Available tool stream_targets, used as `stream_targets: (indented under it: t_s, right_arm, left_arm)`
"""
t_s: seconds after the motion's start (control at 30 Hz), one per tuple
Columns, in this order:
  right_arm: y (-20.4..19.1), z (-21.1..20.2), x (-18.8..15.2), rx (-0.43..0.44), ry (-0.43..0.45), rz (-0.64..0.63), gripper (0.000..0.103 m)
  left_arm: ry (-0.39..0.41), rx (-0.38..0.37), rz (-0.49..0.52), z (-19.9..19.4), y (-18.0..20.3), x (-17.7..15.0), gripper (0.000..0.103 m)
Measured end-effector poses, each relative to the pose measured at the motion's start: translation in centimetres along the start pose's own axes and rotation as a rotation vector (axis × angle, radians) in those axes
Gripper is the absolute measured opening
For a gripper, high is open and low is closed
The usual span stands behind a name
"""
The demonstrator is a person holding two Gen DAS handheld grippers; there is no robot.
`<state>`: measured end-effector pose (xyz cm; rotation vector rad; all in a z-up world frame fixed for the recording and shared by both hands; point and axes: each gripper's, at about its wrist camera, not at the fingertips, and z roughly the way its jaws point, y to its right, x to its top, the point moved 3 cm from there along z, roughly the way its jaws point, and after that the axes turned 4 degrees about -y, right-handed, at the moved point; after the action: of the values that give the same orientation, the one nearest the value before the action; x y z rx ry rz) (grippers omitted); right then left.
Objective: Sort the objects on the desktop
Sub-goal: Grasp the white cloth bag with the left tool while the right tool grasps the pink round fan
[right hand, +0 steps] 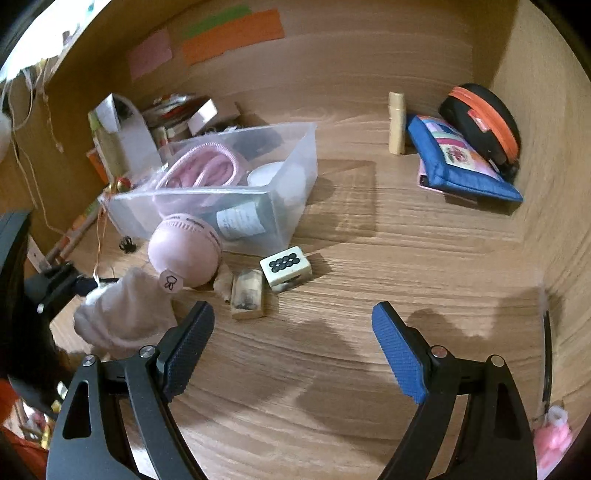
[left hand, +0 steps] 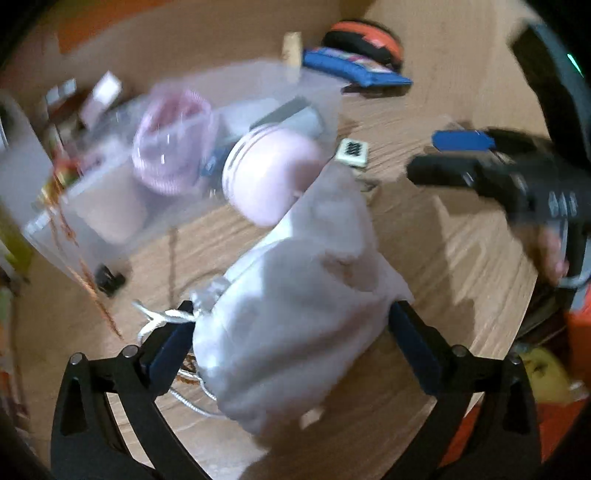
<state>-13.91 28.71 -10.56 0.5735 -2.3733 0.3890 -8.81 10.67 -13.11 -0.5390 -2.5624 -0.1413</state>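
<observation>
Soft white cloth pouch [left hand: 295,295], clear plastic bin [right hand: 295,162], wood-grain desk [right hand: 369,258].

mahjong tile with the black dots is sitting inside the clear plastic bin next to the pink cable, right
Not quite. The mahjong tile with the black dots lies on the wooden desk just outside the clear plastic bin, in front of it. The pink cable is inside. The right wrist view shows this.

Setting: home desk nook, wood-grain worktop [right hand: 332,369] enclosed by matching back and side panels. Landmark: clear plastic storage bin [right hand: 295,162] holding pink cables and small toiletries. Behind the bin: paper sticky notes [right hand: 232,33] in pink, green and orange on the back panel. Left of the bin: cluttered boxes and packets [right hand: 122,129]. Right of the bin: blue patchwork pouch [right hand: 461,158], round black-and-orange case [right hand: 480,118]. Before the bin: mahjong tile [right hand: 286,267].
</observation>
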Motion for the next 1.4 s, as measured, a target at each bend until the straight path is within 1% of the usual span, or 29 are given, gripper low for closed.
stream_targets:
  t_s: [0.03,0.17,0.23,0.3,0.33,0.4,0.57,0.67,0.8,0.97,1.13,1.2,1.27,1.3,1.4]
  right_arm:
    - [-0.2,0.2,0.0,0.001,-0.006,-0.011,0.086]
    - [-1.6,0.8,0.6,0.036,-0.011,-0.041,0.085]
    - [-2.3,0.9,1.1,0.036,0.005,-0.054,0.085]
    - [-3.0,1.2,1.7,0.038,0.015,-0.067,0.085]
    - [-3.4,1.3,2.0,0.040,0.020,-0.072,0.085]
    - [-4.1,1.7,2.4,0.050,0.019,-0.087,0.085]
    - [-6.1,3.1,3.1,0.058,-0.012,-0.139,0.083]
    - [-6.8,3.7,3.3,0.066,-0.030,-0.157,0.083]
    - [-7.6,4.4,3.6,0.066,-0.044,-0.170,0.083]
    - [-8.6,5.4,4.2,0.054,-0.053,-0.205,0.083]
    - [-8.7,7.2,4.6,0.106,-0.118,-0.147,0.083]
    - [-8.9,7.6,4.6,0.107,-0.122,-0.141,0.081]
    - [-9.1,7.9,4.6,0.113,-0.129,-0.145,0.066]
    - [-9.2,8.0,4.5,0.115,-0.129,-0.150,0.061]
    - [-9.4,7.8,4.3,0.128,-0.125,-0.151,0.061]
  left_arm:
    - [-0.017,-0.014,-0.036,0.3,-0.8,0.3,0.103]
    - [-0.007,0.005,-0.074,0.5,-2.0,0.7,0.103]
    - [0.002,0.002,-0.087,0.3,-2.2,0.7,0.099]
    - [0.018,0.009,-0.074,0.0,-2.4,0.5,0.086]
    - [0.024,0.006,-0.069,-0.1,-2.5,0.3,0.083]
    - [0.037,0.001,-0.058,-0.6,-2.9,-0.2,0.072]
    - [0.050,-0.006,-0.056,-1.3,-4.8,-0.7,0.056]
    - [0.060,0.002,-0.080,-1.6,-5.9,-0.8,0.051]
    - [0.085,-0.002,-0.126,-2.2,-7.7,-1.0,0.050]
    - [0.129,0.001,-0.141,-3.6,-8.6,-0.9,0.050]
    - [0.184,-0.002,-0.160,-5.5,-9.4,-0.5,0.050]
    - [0.203,-0.006,-0.170,-6.1,-9.7,-0.2,0.050]
    - [0.219,0.003,-0.175,-6.6,-9.9,0.2,0.050]
    - [0.224,0.005,-0.176,-6.8,-10.0,0.3,0.050]
    - [0.240,0.004,-0.178,-7.7,-10.2,1.1,0.050]
